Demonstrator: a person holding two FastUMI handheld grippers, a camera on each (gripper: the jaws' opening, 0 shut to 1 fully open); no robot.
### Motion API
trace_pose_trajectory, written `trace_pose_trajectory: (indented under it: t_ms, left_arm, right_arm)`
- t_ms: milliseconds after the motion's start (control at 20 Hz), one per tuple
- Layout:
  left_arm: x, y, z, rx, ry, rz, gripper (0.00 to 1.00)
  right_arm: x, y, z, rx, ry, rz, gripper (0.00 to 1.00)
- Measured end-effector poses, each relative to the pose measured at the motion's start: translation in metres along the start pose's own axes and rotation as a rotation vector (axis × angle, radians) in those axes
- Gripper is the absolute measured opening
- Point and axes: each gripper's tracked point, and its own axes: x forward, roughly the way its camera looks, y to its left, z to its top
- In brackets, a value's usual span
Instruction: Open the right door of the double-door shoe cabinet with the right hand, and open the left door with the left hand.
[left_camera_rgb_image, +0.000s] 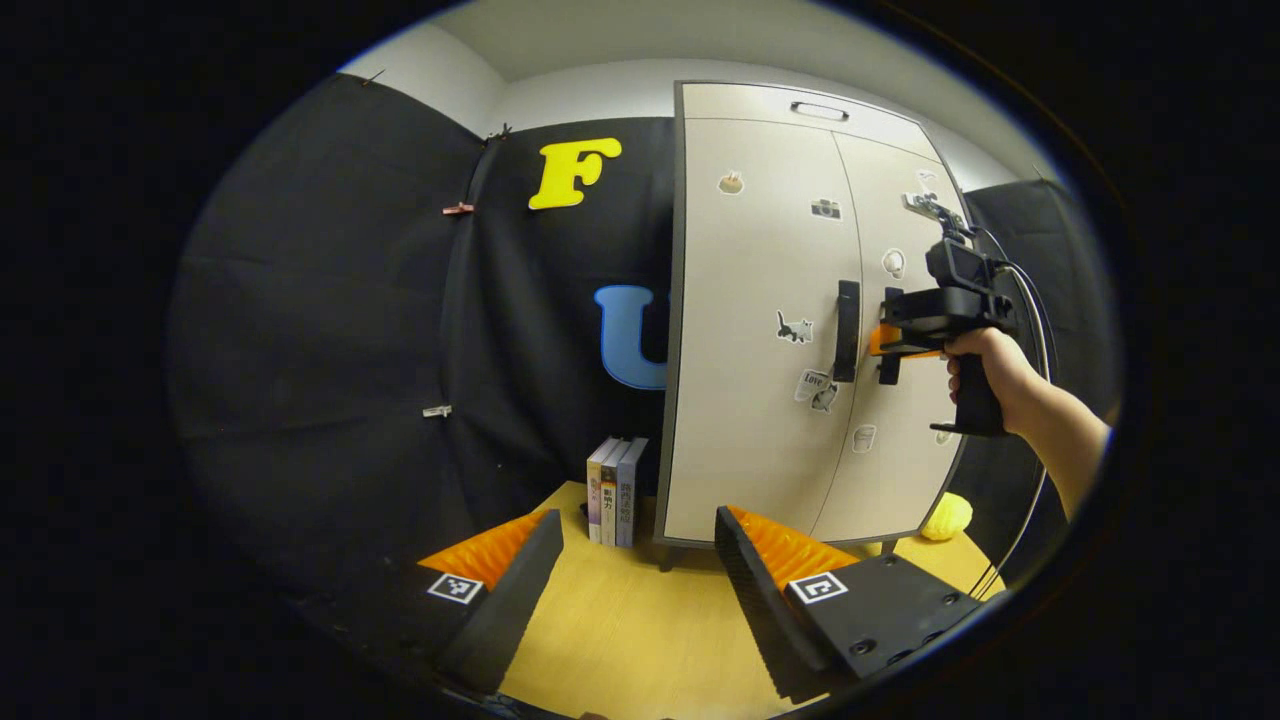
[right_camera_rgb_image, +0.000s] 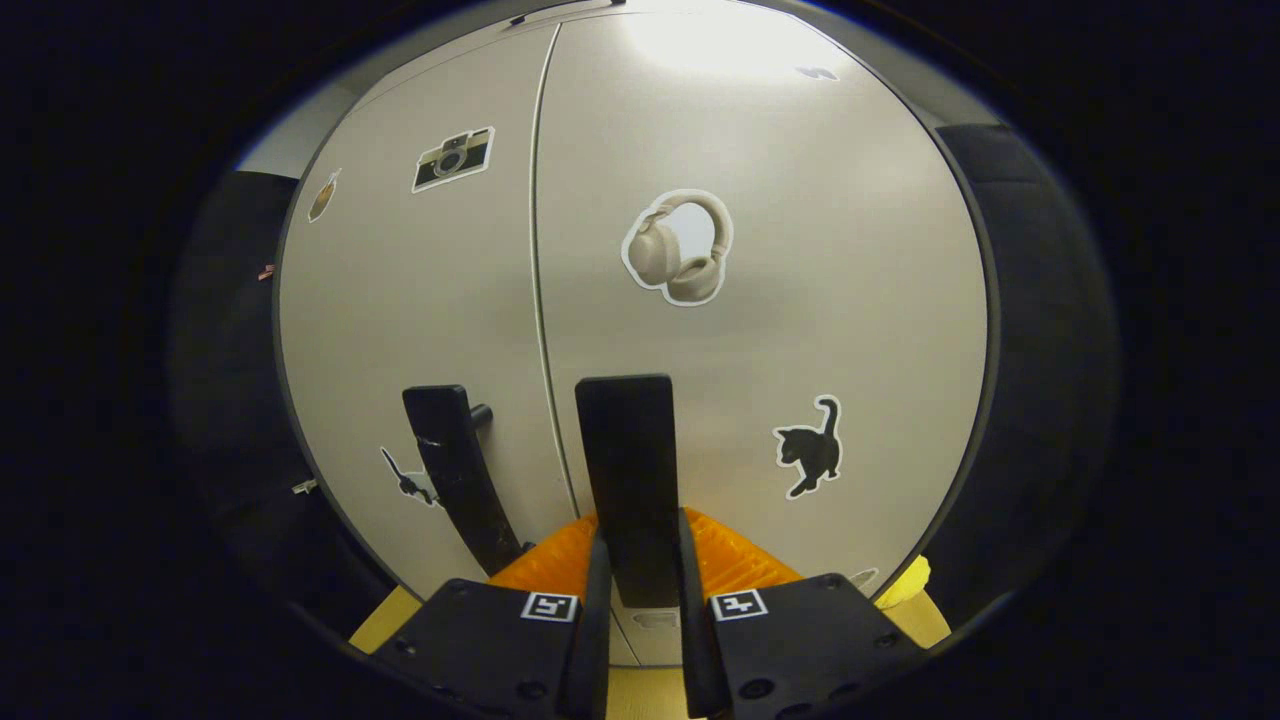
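The pale double-door shoe cabinet (left_camera_rgb_image: 760, 300) stands upright on the wooden table, both doors flush with stickers on them. Two black vertical handles flank the centre seam: the left door's handle (left_camera_rgb_image: 847, 330) and the right door's handle (left_camera_rgb_image: 890, 372). A hand (left_camera_rgb_image: 985, 365) holds my right gripper (left_camera_rgb_image: 884, 340) at the right handle. In the right gripper view, my right gripper (right_camera_rgb_image: 640, 530) is shut on the right handle (right_camera_rgb_image: 630, 450), with the left handle (right_camera_rgb_image: 455, 470) beside it. My left gripper (left_camera_rgb_image: 640, 560) stands open, well back from the cabinet and low, holding nothing.
Three books (left_camera_rgb_image: 615, 490) stand upright against the cabinet's left side. A yellow knobbly object (left_camera_rgb_image: 945, 517) lies on the wooden table (left_camera_rgb_image: 620, 620) at the cabinet's right foot. Black cloth walls close in the booth to the left and behind.
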Motion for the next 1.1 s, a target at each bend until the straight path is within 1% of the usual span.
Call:
trace_pose_trajectory:
  t_ms: [50, 100, 150, 200, 250, 300, 350, 550, 650, 750, 900, 1100]
  left_arm:
    - [-0.003, -0.002, 0.003, 0.011, -0.008, -0.007, 0.95]
    - [-0.005, -0.003, 0.004, 0.021, -0.015, -0.012, 0.95]
    - [-0.008, -0.004, 0.006, 0.033, -0.022, -0.013, 0.95]
    - [-0.011, -0.004, 0.007, 0.039, -0.029, -0.017, 0.95]
    - [-0.013, -0.005, 0.008, 0.047, -0.037, -0.02, 0.95]
    - [-0.017, -0.005, 0.009, 0.054, -0.04, -0.018, 0.95]
    - [-0.019, -0.005, 0.01, 0.059, -0.043, -0.021, 0.95]
    - [-0.028, -0.009, 0.008, 0.055, -0.032, -0.037, 0.95]
    - [-0.029, -0.005, 0.005, 0.059, -0.011, -0.023, 0.95]
    - [-0.031, -0.008, 0.006, 0.051, -0.006, -0.027, 0.95]
    - [-0.032, -0.016, 0.005, 0.02, 0.012, -0.056, 0.95]
    - [-0.028, -0.03, 0.006, 0.011, 0.031, -0.091, 0.95]
  right_arm:
    - [0.0, 0.0, -0.001, 0.002, 0.0, -0.001, 0.36]
    - [0.003, 0.0, -0.002, -0.001, 0.005, -0.001, 0.28]
    - [0.002, 0.0, 0.0, -0.005, 0.007, 0.006, 0.23]
    - [0.0, 0.0, 0.002, -0.002, 0.018, 0.014, 0.23]
    - [0.001, 0.001, -0.001, -0.001, 0.017, 0.021, 0.17]
    - [-0.001, 0.001, -0.001, -0.005, 0.022, 0.03, 0.17]
    - [-0.001, 0.001, 0.0, -0.009, 0.021, 0.034, 0.13]
    - [-0.01, 0.001, -0.002, -0.011, 0.034, 0.047, 0.13]
    - [-0.016, 0.0, -0.003, -0.008, 0.033, 0.058, 0.13]
    - [-0.025, -0.003, -0.004, 0.0, 0.035, 0.072, 0.13]
    - [-0.036, -0.009, -0.003, 0.002, 0.019, 0.093, 0.13]
    - [-0.046, -0.015, -0.002, -0.012, 0.018, 0.108, 0.13]
